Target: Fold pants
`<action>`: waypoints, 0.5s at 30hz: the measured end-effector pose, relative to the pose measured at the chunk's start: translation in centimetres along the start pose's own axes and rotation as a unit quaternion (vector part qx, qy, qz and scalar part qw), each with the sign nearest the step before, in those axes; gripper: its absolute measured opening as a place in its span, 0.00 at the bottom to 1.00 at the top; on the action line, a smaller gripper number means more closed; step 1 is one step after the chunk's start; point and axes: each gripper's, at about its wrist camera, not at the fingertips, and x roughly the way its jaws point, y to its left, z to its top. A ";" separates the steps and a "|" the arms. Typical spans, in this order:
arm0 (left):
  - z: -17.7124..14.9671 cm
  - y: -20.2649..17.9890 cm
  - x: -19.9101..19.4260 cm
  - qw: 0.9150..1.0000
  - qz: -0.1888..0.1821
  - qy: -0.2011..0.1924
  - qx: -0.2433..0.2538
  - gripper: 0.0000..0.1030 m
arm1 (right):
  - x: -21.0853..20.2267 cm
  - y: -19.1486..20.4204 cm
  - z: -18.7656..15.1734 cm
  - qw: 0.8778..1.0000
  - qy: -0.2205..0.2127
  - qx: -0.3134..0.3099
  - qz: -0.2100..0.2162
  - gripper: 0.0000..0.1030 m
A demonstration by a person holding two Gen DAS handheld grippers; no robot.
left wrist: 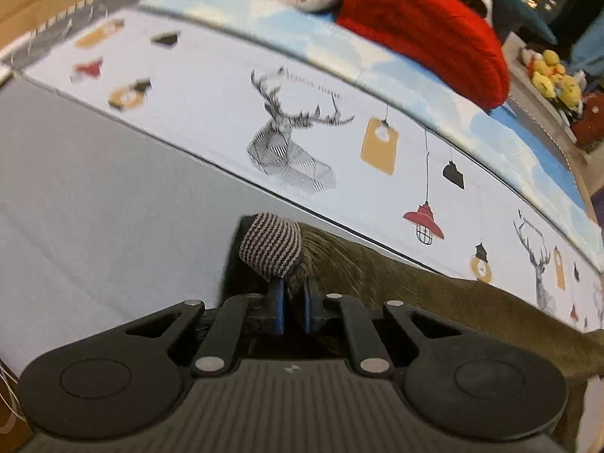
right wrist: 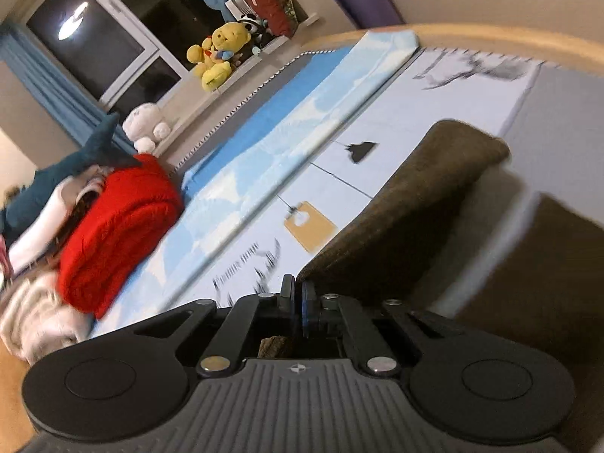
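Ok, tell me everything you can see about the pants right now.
The pants are dark olive-brown, a soft napped fabric, with a black-and-white striped knit cuff or band. They lie on the printed bed sheet, partly lifted. The left hand-held gripper pinches them beside the striped part; the right hand-held gripper is shut on another edge, a leg stretching away.

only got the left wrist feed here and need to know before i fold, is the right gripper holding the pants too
Observer: Yes, the right gripper has its jaws shut on the pants.
Operator: is the fabric flat over there
Observer: No, it rises off the bed sheet in a lifted fold.
Operator: anything near it
Observer: A red blanket lies apart, across the sheet from the fold.
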 end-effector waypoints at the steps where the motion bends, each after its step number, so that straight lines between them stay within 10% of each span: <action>1: -0.3 0.3 -0.3 1.000 0.004 -0.001 0.010 0.10 | -1.7 -0.7 -1.1 1.000 0.010 -0.006 -0.012 0.02; 7: -3.1 0.9 1.6 0.991 0.049 0.086 0.086 0.12 | -3.3 -9.8 -6.9 0.974 0.192 0.061 -0.103 0.04; 15: -2.2 1.8 1.7 0.993 0.056 0.088 0.053 0.20 | -7.0 -18.5 -1.2 0.980 0.035 0.097 -0.169 0.08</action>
